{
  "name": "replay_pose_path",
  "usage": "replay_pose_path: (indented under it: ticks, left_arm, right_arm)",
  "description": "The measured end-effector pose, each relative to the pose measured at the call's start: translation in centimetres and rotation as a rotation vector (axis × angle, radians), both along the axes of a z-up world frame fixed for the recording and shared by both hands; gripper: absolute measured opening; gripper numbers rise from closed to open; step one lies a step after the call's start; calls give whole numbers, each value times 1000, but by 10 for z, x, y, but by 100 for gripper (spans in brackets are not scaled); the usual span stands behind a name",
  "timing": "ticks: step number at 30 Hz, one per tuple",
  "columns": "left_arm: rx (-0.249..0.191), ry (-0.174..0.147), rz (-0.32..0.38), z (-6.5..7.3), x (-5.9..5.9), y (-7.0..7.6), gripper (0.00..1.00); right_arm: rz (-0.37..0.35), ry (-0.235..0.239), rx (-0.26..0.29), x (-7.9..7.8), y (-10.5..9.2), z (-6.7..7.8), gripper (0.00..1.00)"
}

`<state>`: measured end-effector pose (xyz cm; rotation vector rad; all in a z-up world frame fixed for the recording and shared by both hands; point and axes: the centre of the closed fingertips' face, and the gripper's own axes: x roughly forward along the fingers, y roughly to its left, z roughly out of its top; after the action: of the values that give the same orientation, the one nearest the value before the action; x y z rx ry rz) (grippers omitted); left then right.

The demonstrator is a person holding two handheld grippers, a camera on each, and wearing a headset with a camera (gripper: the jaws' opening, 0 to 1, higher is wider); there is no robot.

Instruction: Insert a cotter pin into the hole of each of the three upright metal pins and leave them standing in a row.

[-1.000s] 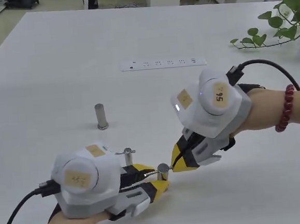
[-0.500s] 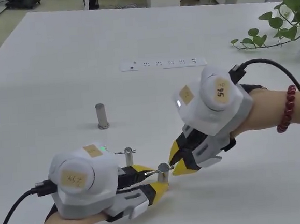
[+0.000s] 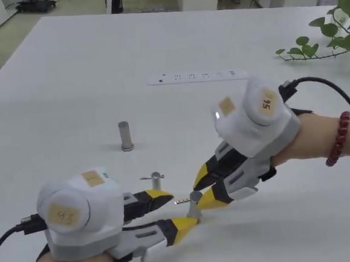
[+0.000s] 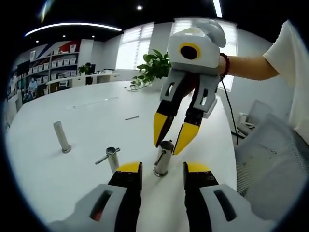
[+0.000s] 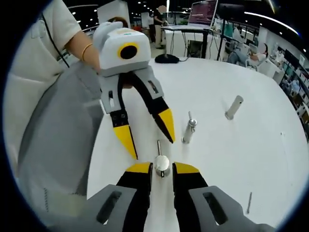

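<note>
**Yellow jaws meet at the nearest pin**

We see the left gripper (image 3: 180, 208) with its jaws apart, either side of the metal pin (image 3: 194, 203) by the near edge of the desk (image 3: 68, 85). The right gripper (image 3: 203, 192) faces it, jaws narrowly parted around that pin's top. A cotter pin (image 3: 182, 201) sticks through the pin. Just beside it stands a second pin (image 3: 156, 181), crossed by a second cotter pin (image 3: 147, 177). A bare third pin (image 3: 125, 136) stands farther toward the desk's middle. A spare cotter pin (image 5: 248, 203) lies loose on the desk.
</note>
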<state>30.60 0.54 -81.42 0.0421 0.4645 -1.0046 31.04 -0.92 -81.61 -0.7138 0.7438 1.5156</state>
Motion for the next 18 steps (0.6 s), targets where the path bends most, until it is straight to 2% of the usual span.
replay_pose_path:
  ticks: [4, 13, 18]
  left_arm:
    - [-5, -7, 1, 3, -2, 2, 34]
    - [-33, -3, 7, 9, -8, 7, 36]
    - [-38, -7, 21, 12, -10, 11, 37]
  right_arm:
    - [-9, 8, 30, -1, 4, -2, 17]
    - [12, -24, 51, -1, 7, -4, 15]
    - [-6, -22, 54, -1, 7, -4, 14]
